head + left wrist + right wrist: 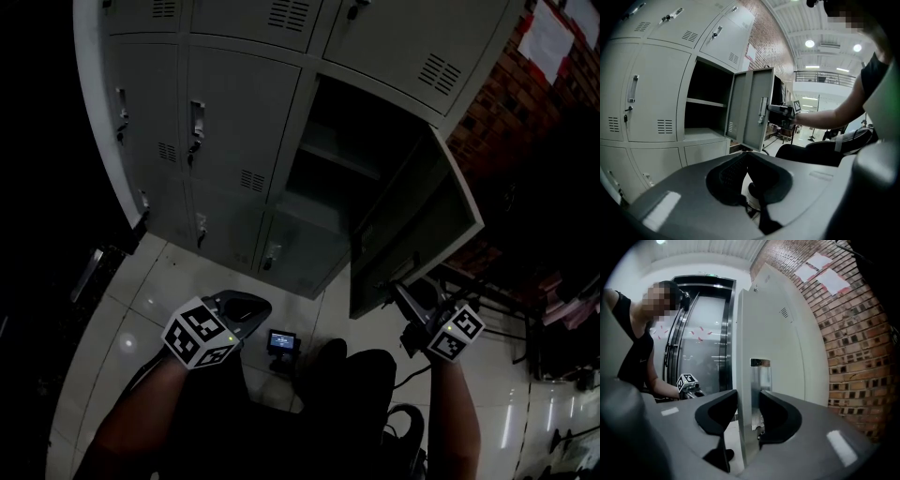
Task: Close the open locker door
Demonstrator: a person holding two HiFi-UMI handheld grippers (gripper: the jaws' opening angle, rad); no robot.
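The grey locker bank (206,122) has one open compartment (328,178) with a shelf inside. Its door (412,234) swings out to the right, toward me. My right gripper (398,292) sits at the door's free edge, low down. In the right gripper view its jaws (748,392) straddle that edge (745,357), pads pressed on both faces just below the metal handle (761,376). My left gripper (246,305) hangs low at the left, away from the lockers, shut and empty (745,154). From there I see the door (752,108) and the right gripper (780,110) on it.
A brick wall (506,103) with papers (825,273) stands right behind the open door. A small device with a lit screen (281,342) lies on the tiled floor by my dark legs (347,394). Stands and cables (562,375) crowd the far right.
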